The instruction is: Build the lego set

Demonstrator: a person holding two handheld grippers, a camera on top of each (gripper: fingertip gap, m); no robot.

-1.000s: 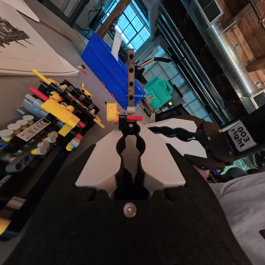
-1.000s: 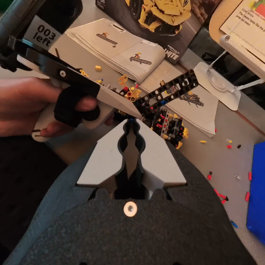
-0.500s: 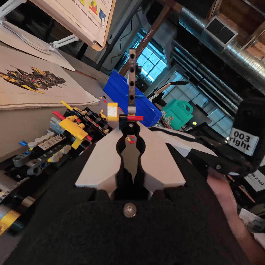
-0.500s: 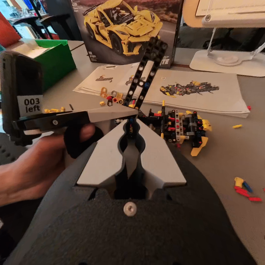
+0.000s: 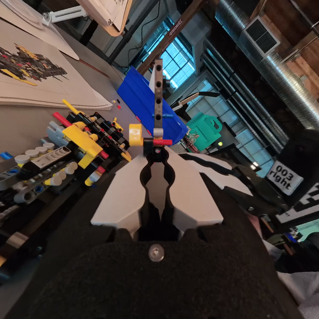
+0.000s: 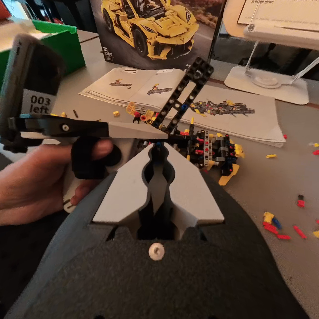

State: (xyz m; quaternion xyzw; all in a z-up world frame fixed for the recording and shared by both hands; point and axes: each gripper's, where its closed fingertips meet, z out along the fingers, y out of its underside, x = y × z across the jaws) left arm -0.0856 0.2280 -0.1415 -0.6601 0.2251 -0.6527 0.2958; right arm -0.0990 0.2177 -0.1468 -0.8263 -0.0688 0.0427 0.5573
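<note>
A black lego frame (image 6: 183,101) of holed beams, with a blue pin through one beam, stands tilted in the air above the grey table (image 6: 259,183). Its lower end carries yellow and red pieces. The left gripper (image 5: 157,151) is clamped on that lower end, fingers pressed to a black connector with a red axle beside it. In the right wrist view this gripper comes in from the left, a hand (image 6: 34,183) round its handle. The right gripper (image 6: 158,145) has its tips pinched together on a small blue pin just below the frame's base. Right of the tips, a partly built black, yellow and red chassis (image 6: 214,150) lies on the table. Farther off lie an open instruction booklet (image 6: 141,86) and the set's box (image 6: 155,31). Loose red, yellow and blue pins (image 6: 276,226) are scattered near right.
</note>
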